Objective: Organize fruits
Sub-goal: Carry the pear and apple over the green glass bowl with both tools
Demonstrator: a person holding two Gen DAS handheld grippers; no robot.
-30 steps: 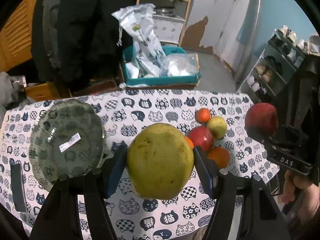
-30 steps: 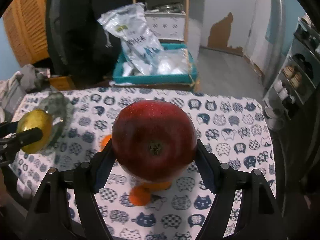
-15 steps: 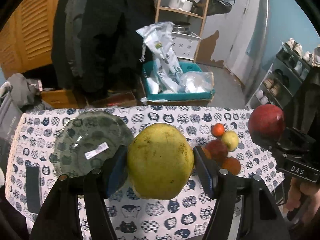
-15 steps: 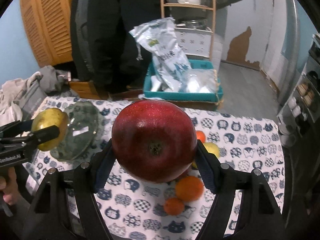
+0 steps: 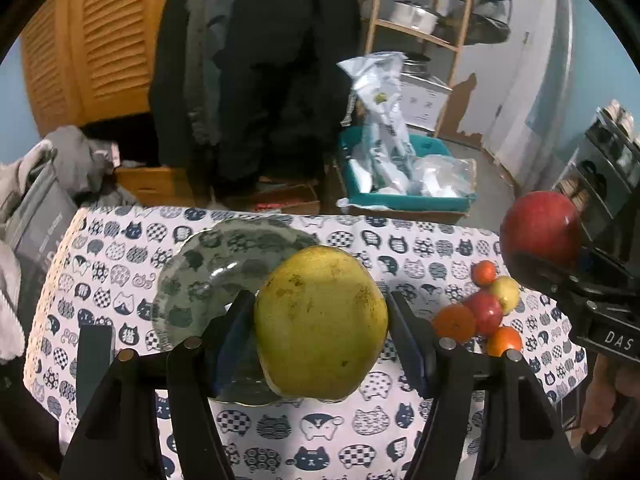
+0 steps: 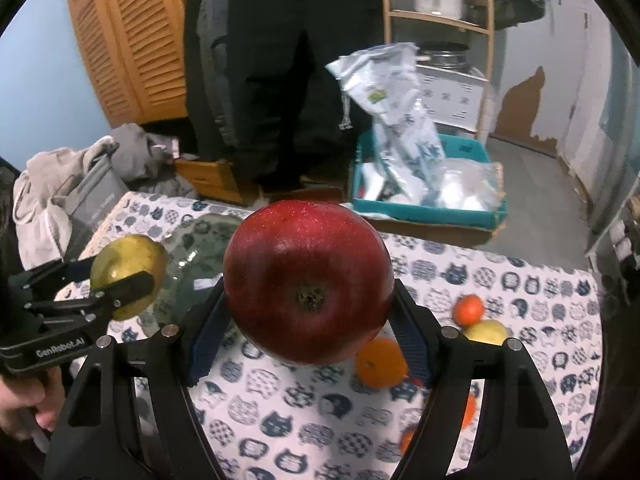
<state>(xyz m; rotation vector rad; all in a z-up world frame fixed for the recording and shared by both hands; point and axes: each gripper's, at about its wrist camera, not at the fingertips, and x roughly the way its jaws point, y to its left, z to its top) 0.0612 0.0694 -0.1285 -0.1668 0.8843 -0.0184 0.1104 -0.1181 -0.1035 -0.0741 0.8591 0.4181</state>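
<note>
The left gripper (image 5: 320,322), stamped "GenRobot.AI" on its body at the lower left of the right wrist view, pinched a large yellow-green, brown-speckled round fruit (image 5: 321,322) above the near rim of the clear glass plate (image 5: 192,276) on the cat-print tablecloth (image 5: 420,248). The right gripper (image 6: 308,294), lettered "DAS" at the left view's right edge, clamped a glossy dark-red apple (image 6: 308,294) in mid-frame over open cloth. A small cluster of orange, red and yellow fruits (image 5: 484,312) lay at centre right, near the cloth's right edge.

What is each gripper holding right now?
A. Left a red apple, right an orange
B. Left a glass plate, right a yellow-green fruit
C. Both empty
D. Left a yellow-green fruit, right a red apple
D: the left gripper clamps the yellow-green fruit; the right gripper clamps the red apple.
</note>
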